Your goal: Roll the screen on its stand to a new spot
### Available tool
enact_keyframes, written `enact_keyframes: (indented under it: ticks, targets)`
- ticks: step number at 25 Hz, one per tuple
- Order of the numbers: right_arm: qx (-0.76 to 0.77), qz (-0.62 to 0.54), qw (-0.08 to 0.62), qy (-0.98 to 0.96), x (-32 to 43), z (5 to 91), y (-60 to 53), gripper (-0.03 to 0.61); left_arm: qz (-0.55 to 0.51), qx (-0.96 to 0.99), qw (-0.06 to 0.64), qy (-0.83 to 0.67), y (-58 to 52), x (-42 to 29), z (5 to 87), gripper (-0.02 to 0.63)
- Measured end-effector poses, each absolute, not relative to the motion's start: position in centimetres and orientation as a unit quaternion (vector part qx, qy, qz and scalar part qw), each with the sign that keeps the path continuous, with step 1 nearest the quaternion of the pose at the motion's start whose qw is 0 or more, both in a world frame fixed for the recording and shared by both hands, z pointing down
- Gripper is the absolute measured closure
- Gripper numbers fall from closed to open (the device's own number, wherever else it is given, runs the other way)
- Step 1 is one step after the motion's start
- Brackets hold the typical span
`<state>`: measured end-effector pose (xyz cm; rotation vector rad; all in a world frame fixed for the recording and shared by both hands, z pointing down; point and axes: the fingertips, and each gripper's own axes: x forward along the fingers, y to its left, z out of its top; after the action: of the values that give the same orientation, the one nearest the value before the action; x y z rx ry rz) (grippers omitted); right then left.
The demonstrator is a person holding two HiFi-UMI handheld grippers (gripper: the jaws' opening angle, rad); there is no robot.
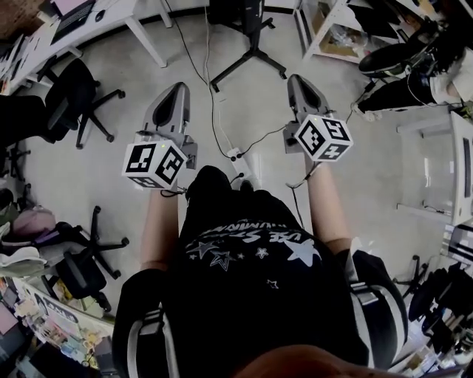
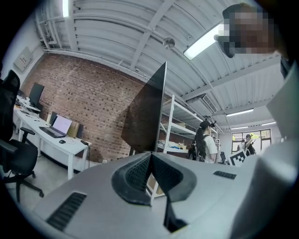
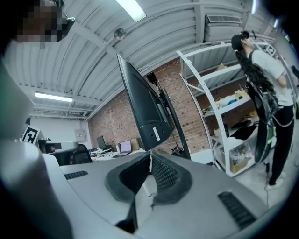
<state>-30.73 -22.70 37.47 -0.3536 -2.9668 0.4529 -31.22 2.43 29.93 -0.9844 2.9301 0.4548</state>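
The screen [image 2: 149, 112] is a dark flat panel seen almost edge-on in the left gripper view, just beyond the jaw tips. In the right gripper view the screen's back [image 3: 145, 107] shows, with a white label and the slanted black stand pole [image 3: 175, 123]. From the head view the stand's black legged base [image 1: 247, 48] lies on the floor ahead, between the two grippers. My left gripper [image 1: 176, 90] [image 2: 150, 154] and right gripper [image 1: 299, 77] [image 3: 150, 154] point level toward it, both shut with nothing between the pads. Whether either tip touches the screen I cannot tell.
Black office chairs [image 1: 74, 96] stand at the left, and a white desk [image 1: 111, 18] with a laptop [image 2: 58, 126] runs along the brick wall. A white shelf rack [image 3: 219, 102] is at the right with a person [image 3: 266, 93] beside it. Cables [image 1: 222, 133] trail across the floor.
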Motion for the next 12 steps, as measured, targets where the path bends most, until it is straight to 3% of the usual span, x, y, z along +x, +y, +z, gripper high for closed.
enact_keyframes:
  ticks: [12]
  targets:
    - [-0.083, 0.116, 0.015, -0.990, -36.7, 33.6, -19.4, 0.572, 0.153, -0.384, 0.022, 0.911, 2.7, -40.8, 28.7, 0.603]
